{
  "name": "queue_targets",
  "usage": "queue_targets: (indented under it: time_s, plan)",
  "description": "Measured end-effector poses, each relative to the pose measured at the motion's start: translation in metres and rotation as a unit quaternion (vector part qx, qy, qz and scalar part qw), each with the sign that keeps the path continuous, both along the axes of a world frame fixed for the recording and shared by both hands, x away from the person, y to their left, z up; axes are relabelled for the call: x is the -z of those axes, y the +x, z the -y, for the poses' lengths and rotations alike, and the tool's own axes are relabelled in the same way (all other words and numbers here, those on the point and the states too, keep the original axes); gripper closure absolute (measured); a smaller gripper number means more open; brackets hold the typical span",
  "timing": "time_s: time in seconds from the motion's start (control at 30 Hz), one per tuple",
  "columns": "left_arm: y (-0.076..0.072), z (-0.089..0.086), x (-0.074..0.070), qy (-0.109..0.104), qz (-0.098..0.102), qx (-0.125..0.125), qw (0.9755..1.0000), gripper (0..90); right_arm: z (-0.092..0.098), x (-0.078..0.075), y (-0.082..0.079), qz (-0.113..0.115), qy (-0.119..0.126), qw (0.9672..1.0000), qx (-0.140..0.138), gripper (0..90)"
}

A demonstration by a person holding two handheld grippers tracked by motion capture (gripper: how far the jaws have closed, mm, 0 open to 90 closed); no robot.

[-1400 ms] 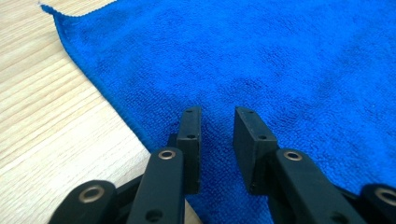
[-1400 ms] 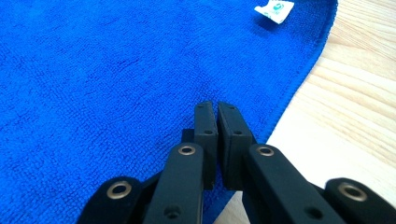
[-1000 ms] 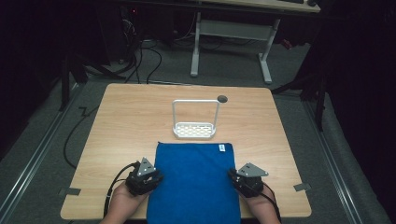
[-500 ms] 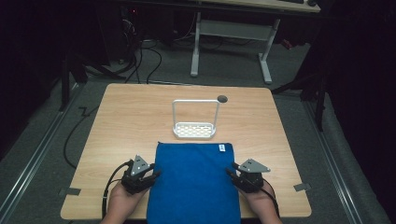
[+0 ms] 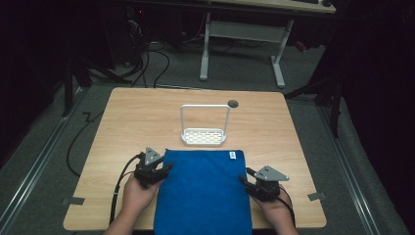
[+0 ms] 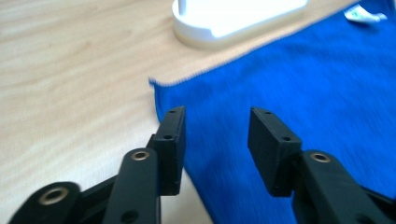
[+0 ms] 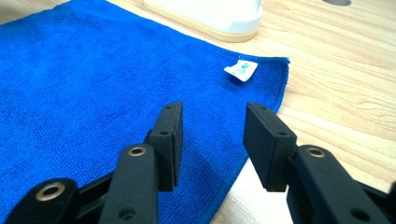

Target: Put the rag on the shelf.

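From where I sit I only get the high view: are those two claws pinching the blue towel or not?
Observer: Not the left claw. Its own camera shows the jaws apart, having just been opening, with nothing pinched; the towel lies below them, its left edge under the left jaw.
Operator: And the other one?
Observer: The same. The right claw has jaws that have just been opening too, and the towel's right edge runs under the gap, unpinched.
Operator: What is the white speck at the towel's corner?
Observer: A small white tag with green-blue print, by the far edge.
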State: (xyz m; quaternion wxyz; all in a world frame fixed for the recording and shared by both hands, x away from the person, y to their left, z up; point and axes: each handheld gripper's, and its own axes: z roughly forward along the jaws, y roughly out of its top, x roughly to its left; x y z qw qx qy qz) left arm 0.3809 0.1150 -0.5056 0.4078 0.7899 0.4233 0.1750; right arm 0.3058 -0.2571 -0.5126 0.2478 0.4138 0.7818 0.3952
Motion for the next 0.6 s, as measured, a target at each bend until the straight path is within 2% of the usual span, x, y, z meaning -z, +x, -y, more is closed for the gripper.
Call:
queue_targets:
  time_s: [0.03, 0.07, 0.1, 0.13, 0.27, 0.33, 0.43, 0.47, 0.5, 0.6]
  plan:
    - [0.0, 0.0, 0.0, 0.0, 0.0, 0.0, 1.0, 53.9, 0.0, 0.0, 0.0, -0.003, 0.001, 1.0, 0.0, 57.2]
    - [0.009, 0.006, -0.003, 0.004, 0.001, 0.003, 1.0, 53.2, 0.0, 0.0, 0.0, -0.004, 0.001, 1.0, 0.0, 55.7]
    - [0.009, 0.006, -0.003, 0.004, 0.001, 0.003, 1.0, 53.0, -0.001, 0.0, 0.001, -0.005, 0.001, 1.0, 0.002, 55.0]
    - [0.015, 0.011, -0.003, 0.019, 0.016, 0.002, 0.9997, 52.3, -0.001, 0.0, 0.001, -0.005, 0.002, 1.0, 0.004, 54.5]
    - [0.022, 0.009, 0.001, 0.03, 0.016, -0.005, 0.9994, 53.9, 0.0, 0.0, 0.003, -0.004, 0.002, 1.0, 0.007, 50.7]
    - [0.029, -0.001, 0.008, 0.022, 0.003, -0.015, 0.9996, 55.7, 0.001, 0.0, 0.003, -0.005, 0.002, 0.9999, 0.009, 48.6]
    - [0.034, -0.007, 0.01, 0.023, 0.0, -0.024, 0.9994, 56.4, 0.001, 0.0, 0.004, -0.004, 0.005, 0.9999, 0.014, 47.2]
    - [0.039, -0.014, 0.011, 0.01, -0.008, -0.027, 0.9996, 56.5, 0.002, 0.0, 0.005, -0.006, 0.005, 0.9998, 0.016, 46.6]
    - [0.039, -0.014, 0.011, 0.01, -0.008, -0.027, 0.9996, 56.6, 0.002, 0.0, 0.006, -0.008, 0.008, 0.9998, 0.018, 46.0]
    - [0.047, -0.019, 0.017, -0.016, -0.025, -0.027, 0.9992, 57.0, 0.001, -0.002, 0.008, -0.004, 0.017, 0.9996, 0.021, 44.7]
